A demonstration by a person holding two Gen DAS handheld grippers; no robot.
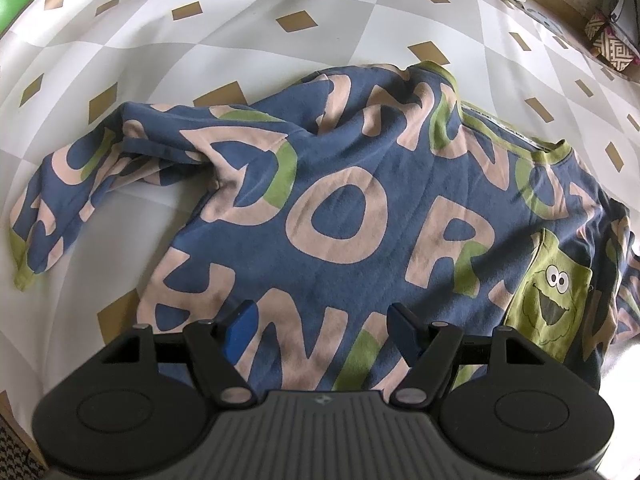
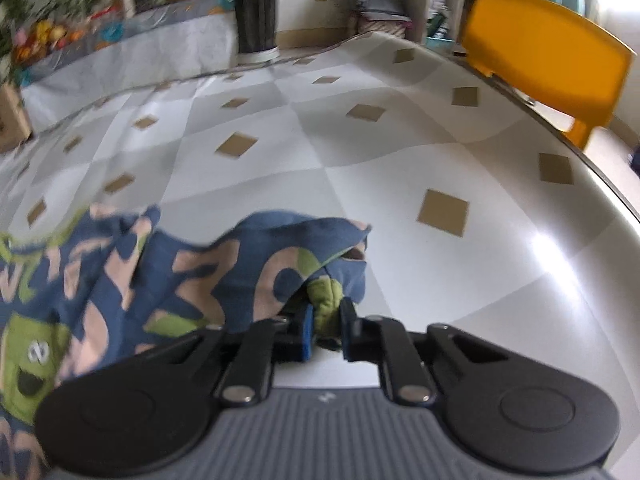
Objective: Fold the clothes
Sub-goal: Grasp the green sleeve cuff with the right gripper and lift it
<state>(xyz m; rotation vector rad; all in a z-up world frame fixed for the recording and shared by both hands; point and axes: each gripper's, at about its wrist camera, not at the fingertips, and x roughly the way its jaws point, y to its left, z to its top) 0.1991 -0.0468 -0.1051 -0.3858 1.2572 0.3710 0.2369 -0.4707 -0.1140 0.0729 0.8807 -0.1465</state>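
Observation:
A blue sweatshirt (image 1: 352,216) with big pink and green letters and a green monster pocket (image 1: 552,296) lies spread on the table. Its one sleeve (image 1: 72,184) stretches to the left. My left gripper (image 1: 324,328) hovers over the lower body of the sweatshirt, open, with nothing between its fingers. In the right wrist view the other sleeve (image 2: 256,268) is lifted and bunched. My right gripper (image 2: 327,320) is shut on its green cuff (image 2: 326,300), which is pinched between the blue pads.
The table (image 2: 400,152) wears a white and grey checked cloth with brown diamonds. An orange chair (image 2: 548,68) stands past its right edge. A dark bin (image 2: 256,16) and a long counter with fruit (image 2: 52,36) stand beyond the far edge.

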